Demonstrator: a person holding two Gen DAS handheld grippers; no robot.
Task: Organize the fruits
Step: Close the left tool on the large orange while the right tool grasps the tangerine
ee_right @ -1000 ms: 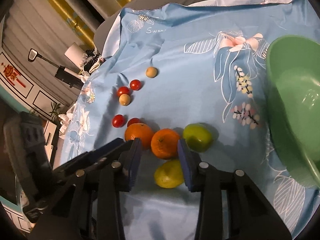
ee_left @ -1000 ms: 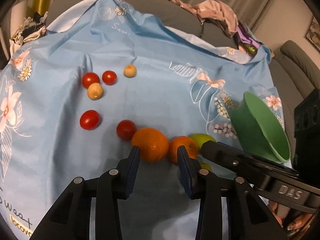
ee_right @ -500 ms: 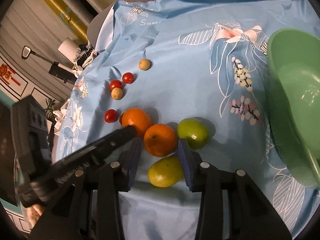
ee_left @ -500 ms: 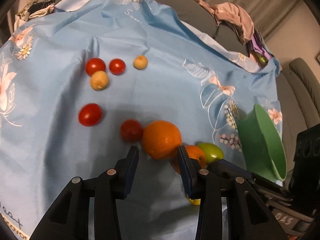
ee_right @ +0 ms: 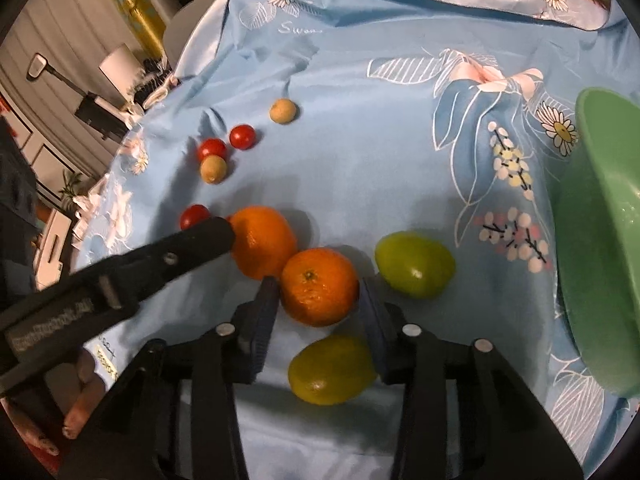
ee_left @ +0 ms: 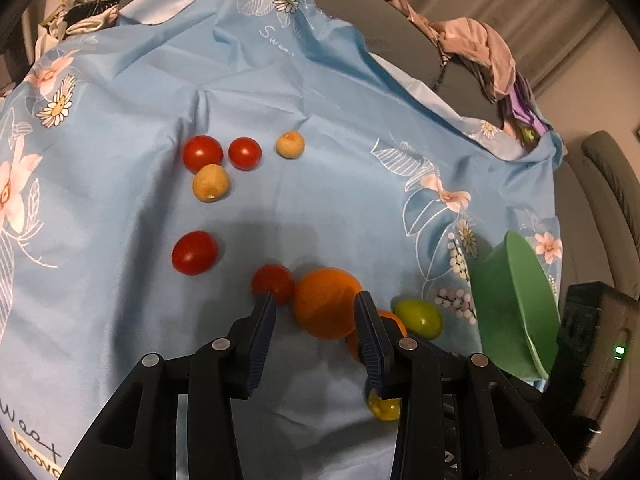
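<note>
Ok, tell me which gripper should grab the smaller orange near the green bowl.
Right. The right gripper already has its open jaws either side of the smaller round orange; the left gripper faces the larger orange.

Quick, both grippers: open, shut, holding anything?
Left gripper: open, jaws on either side of the larger orange, not gripping.
Right gripper: open, jaws on either side of the smaller orange, not gripping.
</note>
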